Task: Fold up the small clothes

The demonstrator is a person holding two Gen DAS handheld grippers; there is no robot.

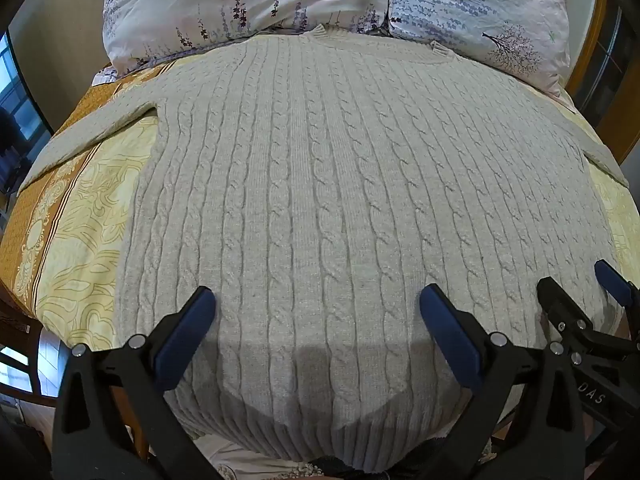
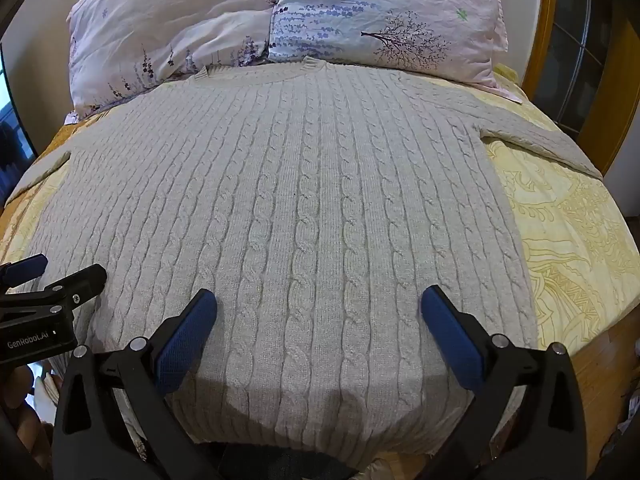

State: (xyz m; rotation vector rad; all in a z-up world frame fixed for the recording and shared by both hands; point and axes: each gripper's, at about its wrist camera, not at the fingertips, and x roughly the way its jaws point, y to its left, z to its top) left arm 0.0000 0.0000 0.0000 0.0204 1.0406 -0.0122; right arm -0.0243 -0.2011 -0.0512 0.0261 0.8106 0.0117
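Note:
A cream cable-knit sweater (image 1: 328,184) lies flat on the bed, collar at the far side by the pillows, hem at the near edge, both sleeves spread outwards. It also fills the right wrist view (image 2: 296,208). My left gripper (image 1: 318,304) is open and empty, hovering over the hem area. My right gripper (image 2: 319,304) is open and empty over the hem too. The right gripper shows at the right edge of the left wrist view (image 1: 576,292); the left gripper shows at the left edge of the right wrist view (image 2: 60,276).
The bed has a yellow patterned sheet (image 1: 84,240) (image 2: 568,248). Two floral pillows (image 1: 248,4) (image 2: 384,20) lie behind the collar. A wooden bed frame (image 2: 540,32) stands at the right. A window (image 1: 16,92) is at the left.

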